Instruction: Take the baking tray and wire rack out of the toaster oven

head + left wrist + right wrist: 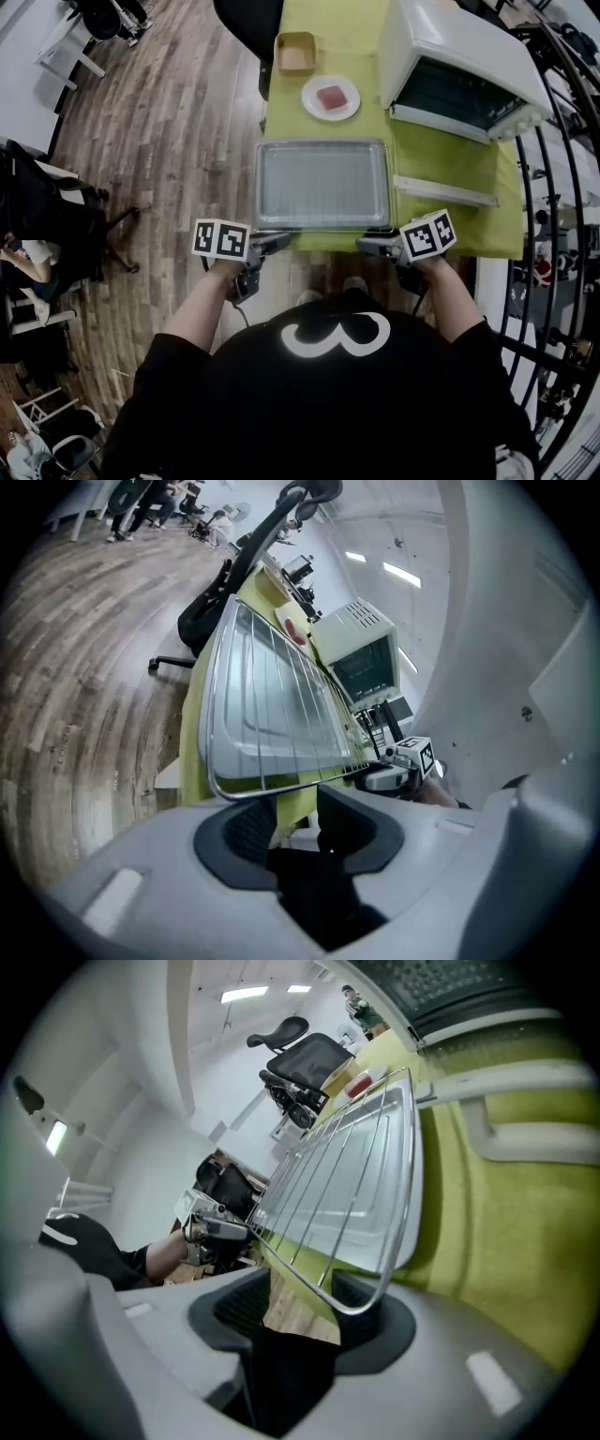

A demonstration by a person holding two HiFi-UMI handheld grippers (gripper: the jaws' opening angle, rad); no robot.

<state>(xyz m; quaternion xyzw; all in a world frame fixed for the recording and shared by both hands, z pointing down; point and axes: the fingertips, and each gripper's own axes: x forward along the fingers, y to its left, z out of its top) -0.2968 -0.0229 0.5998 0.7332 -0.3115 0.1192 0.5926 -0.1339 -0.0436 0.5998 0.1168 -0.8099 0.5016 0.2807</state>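
At left gripper (pixel 298 810) tips, wire rack (pixel 281 700) edge

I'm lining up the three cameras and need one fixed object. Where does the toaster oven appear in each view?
Head view: toaster oven at the top right.
Left gripper view: toaster oven right of centre, small and far off.
Right gripper view: toaster oven at the top right edge, only its dark front showing.
Shared landmark: the wire rack, next to the oven in all three views.
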